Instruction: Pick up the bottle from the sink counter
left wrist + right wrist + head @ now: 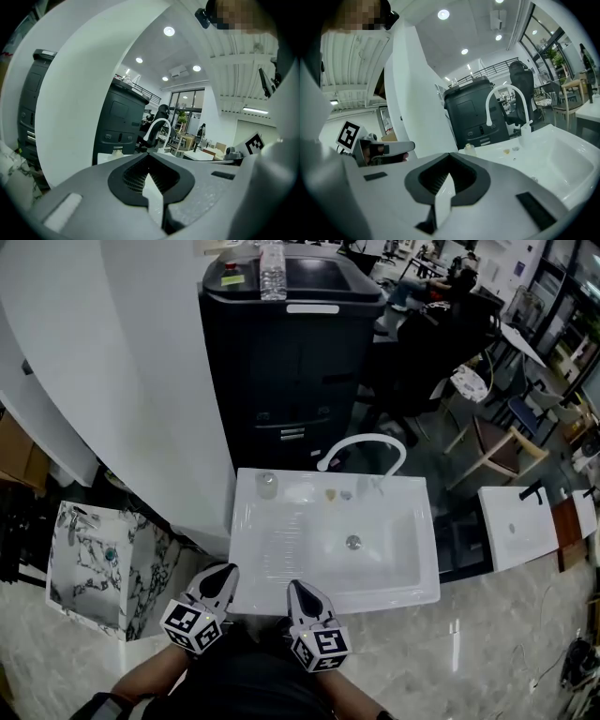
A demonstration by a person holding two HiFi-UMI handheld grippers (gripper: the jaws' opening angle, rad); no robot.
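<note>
A small clear bottle (268,485) with a pale cap stands upright on the back left corner of the white sink counter (281,563). It also shows past the jaw tips as the bottle (116,151) and the bottle (469,149). My left gripper (225,571) and right gripper (295,586) hover side by side at the sink's near edge, well short of the bottle. In the left gripper view the left gripper (149,155) has its jaws together with nothing held. The right gripper (450,154) is shut and empty too.
A white curved faucet (366,448) rises at the sink's back rim. Behind stands a black cabinet (291,362) with a water bottle (272,268) on top. A marbled box (94,563) sits left, a second sink (525,526) right, and a white curved wall (141,381) borders the left.
</note>
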